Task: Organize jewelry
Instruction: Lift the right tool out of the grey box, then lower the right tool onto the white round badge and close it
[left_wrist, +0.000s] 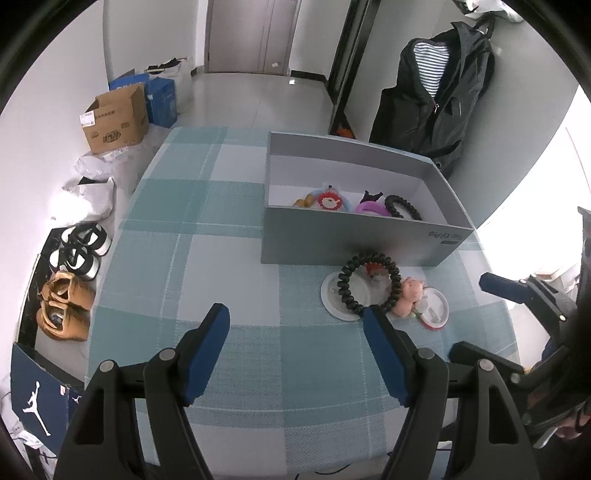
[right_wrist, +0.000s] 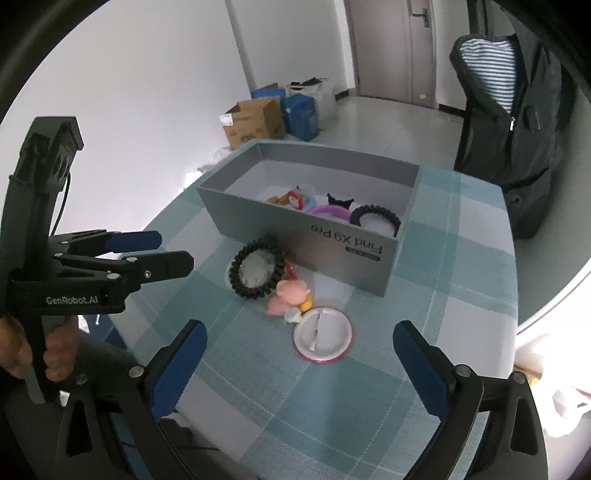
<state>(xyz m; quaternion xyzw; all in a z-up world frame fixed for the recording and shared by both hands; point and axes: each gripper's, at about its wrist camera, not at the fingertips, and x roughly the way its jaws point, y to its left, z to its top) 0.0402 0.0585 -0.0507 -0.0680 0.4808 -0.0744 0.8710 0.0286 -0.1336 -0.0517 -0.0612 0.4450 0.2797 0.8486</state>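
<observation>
Several pieces already lie in the grey box (left_wrist: 354, 236), a black coil bracelet (left_wrist: 371, 286), pink plush charm (left_wrist: 408, 295) and two badges (right_wrist: 322, 339) wait on the tablecloth (left_wrist: 207, 266) beside its near wall, and both the left gripper (left_wrist: 295, 325) and the right gripper (right_wrist: 299, 339) are spread and empty.

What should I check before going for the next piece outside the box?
1. Left gripper open and empty: ok.
2. Right gripper open and empty: ok.
3. Pieces left on the table: black coil band, pink plush, white badge and a second disc under the band: not ok, four to move.
4. Band free to lift alone: cannot tell; it lies over the disc and touches the plush.
5. Box has room: ok, floor shows behind the pieces inside.
6. Grippers apart from each other: ok, left one sits off to the side in the right view.
</observation>
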